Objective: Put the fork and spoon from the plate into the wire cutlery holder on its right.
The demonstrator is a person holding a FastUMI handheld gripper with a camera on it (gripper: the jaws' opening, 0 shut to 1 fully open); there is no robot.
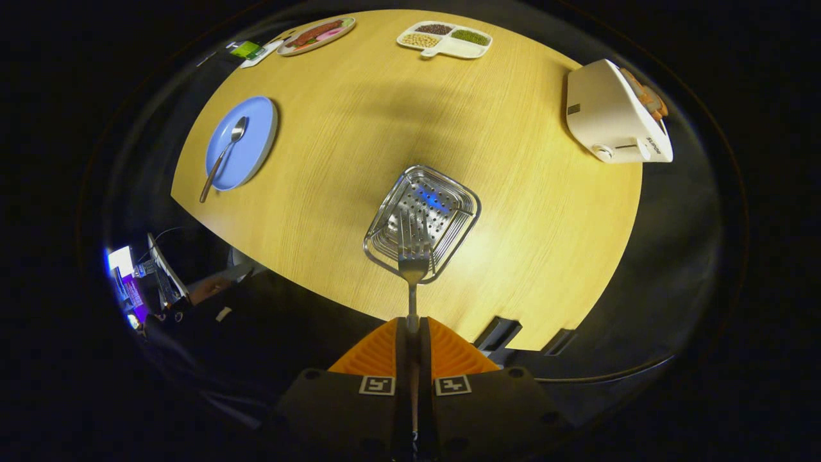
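Note:
My gripper [412, 325] is shut on the handle of a silver fork [412, 264], both fingers pressing it. The fork points ahead, its tines hanging over the near rim of the wire cutlery holder [457, 199], a square metal basket with a perforated bottom seen from high above. Far off to the left of the holder lies a blue plate [256, 138] on the wooden table [526, 212]. A spoon [222, 158] rests on the plate, bowl up at its far side and handle sticking out past the near rim.
A white appliance [609, 115] stands at the table's right edge. A divided white tray with beans [445, 38] and a plate of food [315, 34] sit at the far side. A person's hand [206, 289] and a laptop [163, 269] are beside the table's near left edge.

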